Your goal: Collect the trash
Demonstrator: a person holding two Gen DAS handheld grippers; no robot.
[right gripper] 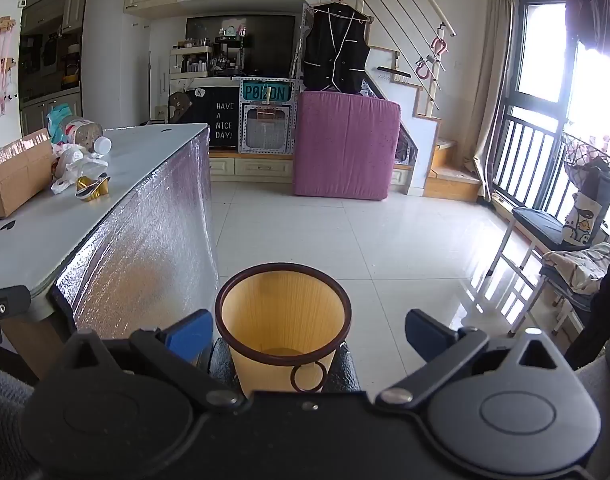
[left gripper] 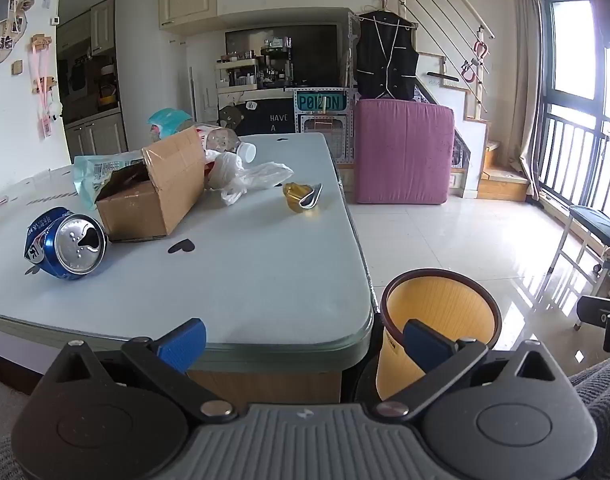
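2 grippers, both spread wide, nothing between pads. Left gripper hangs over near edge of surface; right gripper over yellow bin on floor, just right of surface. Trash on surface: crushed blue can near left, cardboard box behind it, plastic bag, bottle, gold wrapper farther back.

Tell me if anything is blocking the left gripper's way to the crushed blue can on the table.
Nothing visible does. The left gripper, jaws open and empty, hangs over the table's near edge, and only bare tabletop lies between it and the crushed blue can. The cardboard box sits beyond the can.
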